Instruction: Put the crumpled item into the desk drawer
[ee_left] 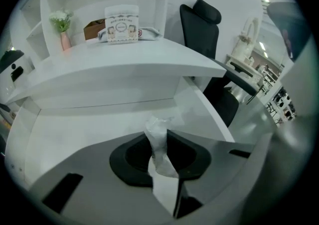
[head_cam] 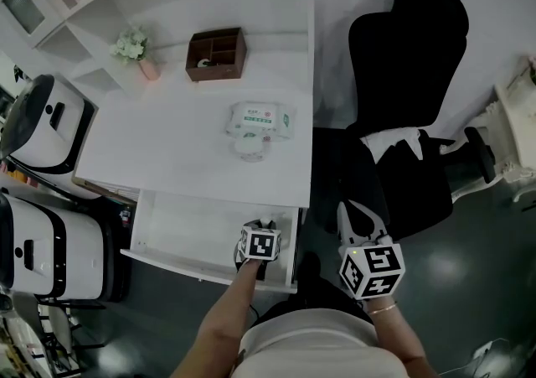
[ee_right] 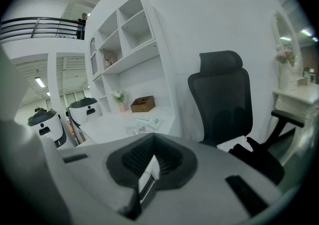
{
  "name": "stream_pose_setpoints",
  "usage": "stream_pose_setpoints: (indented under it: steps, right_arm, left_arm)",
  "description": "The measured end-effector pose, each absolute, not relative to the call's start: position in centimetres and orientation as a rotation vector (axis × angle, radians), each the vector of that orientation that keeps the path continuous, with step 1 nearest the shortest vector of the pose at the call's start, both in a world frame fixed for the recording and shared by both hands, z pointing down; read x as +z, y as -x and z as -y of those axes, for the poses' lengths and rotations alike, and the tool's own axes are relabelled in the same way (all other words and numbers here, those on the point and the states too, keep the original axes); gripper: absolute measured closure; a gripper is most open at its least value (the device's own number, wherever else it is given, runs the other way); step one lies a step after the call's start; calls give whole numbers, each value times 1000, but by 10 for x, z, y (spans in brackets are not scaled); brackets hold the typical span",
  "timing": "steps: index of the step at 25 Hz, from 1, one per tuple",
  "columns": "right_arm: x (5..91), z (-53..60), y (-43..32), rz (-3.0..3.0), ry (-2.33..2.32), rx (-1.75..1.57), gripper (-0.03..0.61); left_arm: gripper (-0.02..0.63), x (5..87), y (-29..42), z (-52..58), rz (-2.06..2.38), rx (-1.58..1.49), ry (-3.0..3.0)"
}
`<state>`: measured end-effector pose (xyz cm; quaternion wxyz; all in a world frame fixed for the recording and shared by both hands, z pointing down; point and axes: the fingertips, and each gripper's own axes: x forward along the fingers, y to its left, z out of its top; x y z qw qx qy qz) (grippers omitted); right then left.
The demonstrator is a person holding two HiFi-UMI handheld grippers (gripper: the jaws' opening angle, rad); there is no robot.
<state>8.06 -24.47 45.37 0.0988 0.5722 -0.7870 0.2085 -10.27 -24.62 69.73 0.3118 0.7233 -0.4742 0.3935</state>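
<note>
Well, from my left: two white machines (head_cam: 42, 129) at nine o'clock, one flower pot (head_cam: 134, 49), one brown organiser (head_cam: 216, 54) and two wipe packs (head_cam: 261, 119) on the desk (head_cam: 167, 158), and one open drawer (head_cam: 180, 234). The one crumpled item (ee_left: 158, 136) stands on end over the drawer's right end, long axis toward twelve o'clock, pinched in my left claw (head_cam: 265, 227), jaws narrow. My right claw (head_cam: 362, 224) is closed and empty, beside the one black chair (head_cam: 410, 58).

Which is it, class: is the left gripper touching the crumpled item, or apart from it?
Touching. In the left gripper view, the left gripper has its jaws closed on the crumpled item, which sticks up from between them.
</note>
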Motion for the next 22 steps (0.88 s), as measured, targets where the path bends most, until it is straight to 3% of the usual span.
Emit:
stream_pose_setpoints:
  steps: [13, 22]
  right_arm:
    - [459, 250, -85, 2315, -1689, 631, 577]
    - [461, 251, -86, 2316, -1675, 639, 577]
  left_arm:
    - [537, 716, 111, 256, 1277, 1150, -1858]
    - [461, 717, 123, 261, 1308, 1135, -1812]
